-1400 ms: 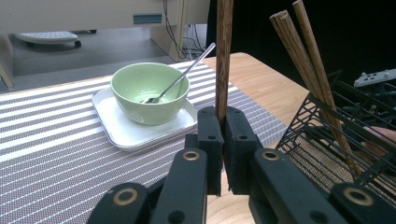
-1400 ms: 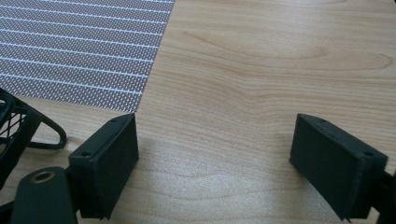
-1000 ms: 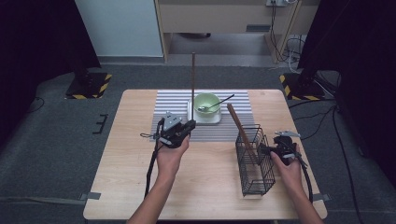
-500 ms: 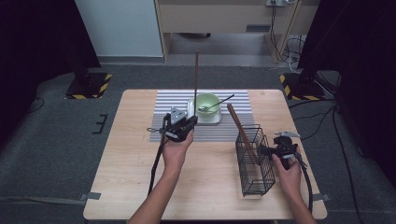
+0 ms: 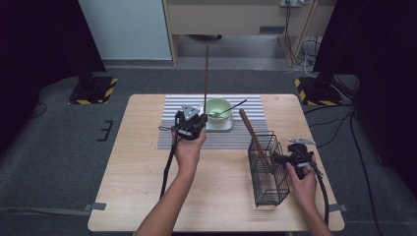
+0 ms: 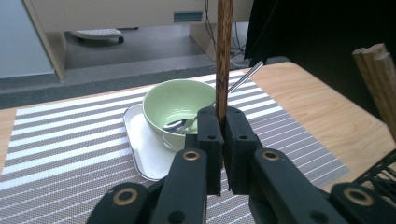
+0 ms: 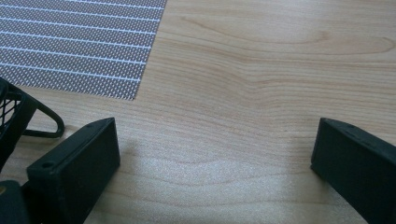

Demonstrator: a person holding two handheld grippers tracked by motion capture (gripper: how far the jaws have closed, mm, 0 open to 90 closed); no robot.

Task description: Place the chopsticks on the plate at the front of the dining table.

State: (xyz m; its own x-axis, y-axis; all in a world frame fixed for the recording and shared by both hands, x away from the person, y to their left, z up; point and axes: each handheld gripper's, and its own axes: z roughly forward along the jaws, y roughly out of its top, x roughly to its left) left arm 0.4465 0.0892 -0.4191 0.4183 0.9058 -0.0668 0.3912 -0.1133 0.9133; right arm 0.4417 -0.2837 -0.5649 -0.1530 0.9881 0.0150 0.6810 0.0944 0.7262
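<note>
High view: left gripper (image 5: 191, 123) is clamped on an upright dark chopstick (image 5: 206, 73) over the striped mat (image 5: 172, 137) near the table's (image 5: 147, 196) far edge. Right gripper (image 5: 295, 158), jaws just widened around nothing, sits beside the wire basket (image 5: 268, 172) near the right edge.

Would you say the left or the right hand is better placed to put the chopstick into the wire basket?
Left: its gripper already clamps the upright chopstick; the right gripper is open beside the wire basket.
</note>
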